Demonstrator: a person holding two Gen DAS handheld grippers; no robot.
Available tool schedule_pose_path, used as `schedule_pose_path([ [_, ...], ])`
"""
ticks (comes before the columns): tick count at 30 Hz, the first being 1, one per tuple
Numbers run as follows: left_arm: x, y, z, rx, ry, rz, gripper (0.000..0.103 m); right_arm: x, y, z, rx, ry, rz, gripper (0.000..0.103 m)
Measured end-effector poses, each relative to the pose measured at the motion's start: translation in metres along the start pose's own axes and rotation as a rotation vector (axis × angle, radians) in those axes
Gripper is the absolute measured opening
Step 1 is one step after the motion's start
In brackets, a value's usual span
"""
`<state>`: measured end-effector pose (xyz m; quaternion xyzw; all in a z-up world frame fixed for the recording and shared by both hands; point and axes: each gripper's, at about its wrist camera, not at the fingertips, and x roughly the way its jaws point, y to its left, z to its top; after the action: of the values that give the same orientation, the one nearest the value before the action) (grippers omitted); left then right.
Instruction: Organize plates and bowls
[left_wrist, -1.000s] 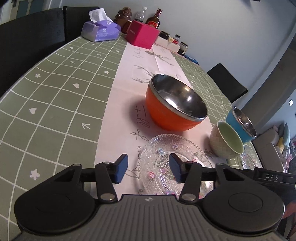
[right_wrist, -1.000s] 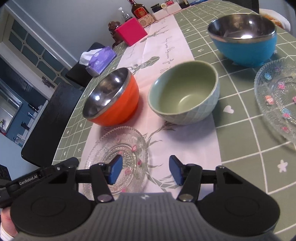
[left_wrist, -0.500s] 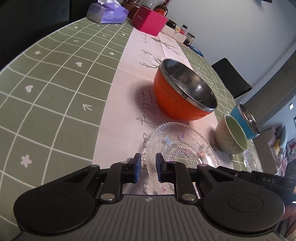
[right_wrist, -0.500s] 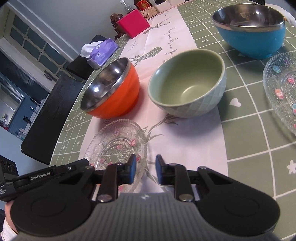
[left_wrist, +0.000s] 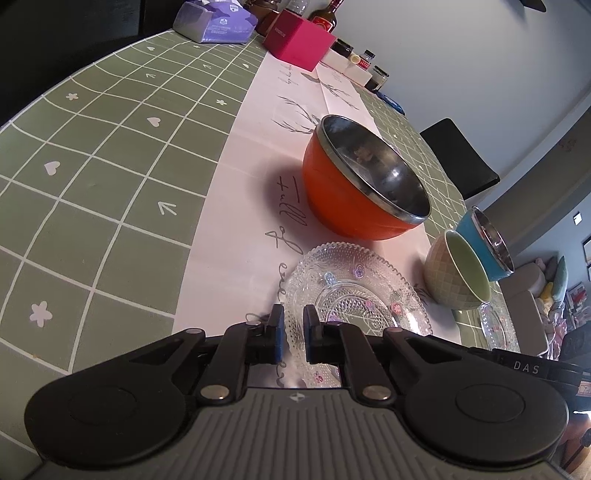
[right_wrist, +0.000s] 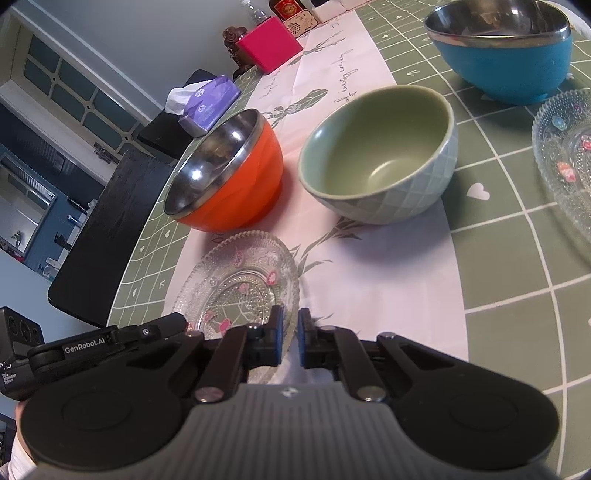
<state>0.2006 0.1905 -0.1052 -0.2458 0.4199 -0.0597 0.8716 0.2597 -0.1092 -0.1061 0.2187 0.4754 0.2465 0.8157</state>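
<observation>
Green checked cloth with a pale pink runner down its middle covers the tabletop (left_wrist: 92, 192), and a grey wall rises behind its far end. Seen from the left wrist, the left gripper (left_wrist: 293, 334) has its blue-padded fingers drawn nearly together on the near rim of the glass plate (left_wrist: 356, 291), which lies on the runner close to the near edge of the tabletop; a thin strip of rim shows in the gap. Just beyond the plate stands the orange bowl (left_wrist: 364, 184), steel inside, also on the runner. Toward the right edge are the green bowl (left_wrist: 458, 275) and, touching or just behind it, the blue bowl (left_wrist: 487, 243). A pink box (left_wrist: 299, 46) and a purple tissue pack (left_wrist: 214, 22) sit at the far end. Seen from the right wrist, the right gripper (right_wrist: 290, 339) is likewise closed to a narrow slit on the plate's (right_wrist: 240, 284) rim at its right side. Behind the plate the orange bowl (right_wrist: 229, 173) and green bowl (right_wrist: 380, 155) stand side by side, apart, with the blue bowl (right_wrist: 502, 51) farther back and a second glass plate (right_wrist: 565, 155) at the right edge.
</observation>
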Motion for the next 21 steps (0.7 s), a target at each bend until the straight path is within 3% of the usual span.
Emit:
schedule_pose_path([
  [11, -0.001, -0.011, -0.005, 0.041, -0.002, 0.022, 0.01, -0.005, 0.001, 0.0, -0.018, -0.015, -0.031, 0.006],
  [21, -0.012, -0.017, -0.009, 0.034, -0.008, -0.006, 0.009, -0.017, 0.001, -0.001, -0.002, -0.035, -0.033, 0.005],
])
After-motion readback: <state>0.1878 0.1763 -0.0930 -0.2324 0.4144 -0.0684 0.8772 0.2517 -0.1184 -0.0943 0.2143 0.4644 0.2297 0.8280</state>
